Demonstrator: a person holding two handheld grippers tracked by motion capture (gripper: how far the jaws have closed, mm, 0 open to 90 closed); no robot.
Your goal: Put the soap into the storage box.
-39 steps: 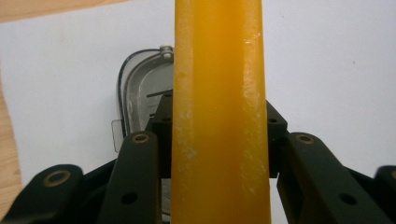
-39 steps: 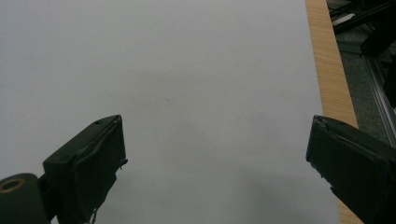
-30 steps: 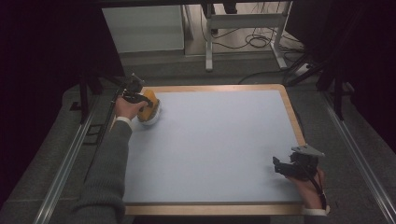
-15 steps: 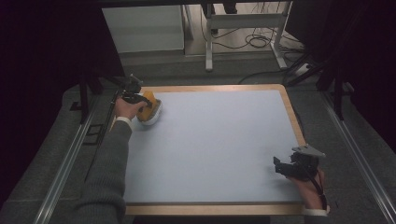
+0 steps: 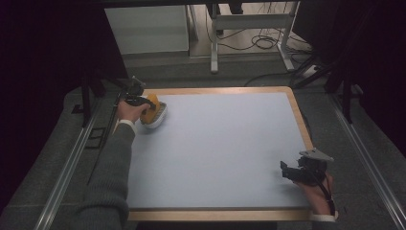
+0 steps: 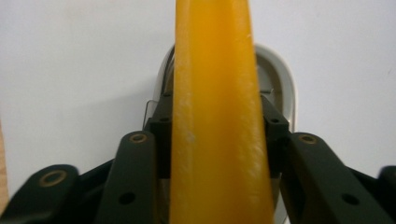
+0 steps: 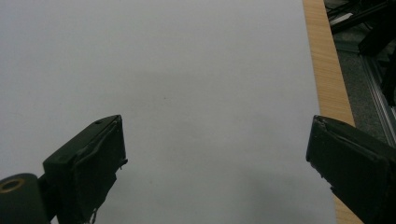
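My left claw (image 6: 217,140) clamps orange piece (image 6: 217,107) over white dish (image 5: 158,117) | my right claw (image 7: 217,158) gapes, unloaded, above bare tabletop (image 5: 225,143), well apart.

Your left gripper (image 5: 143,103) sits at the far left corner of the pale blue, wood-edged table (image 5: 225,143), against an orange object in a white dish (image 5: 154,113). Your right gripper (image 5: 294,171) rests near the right front corner.
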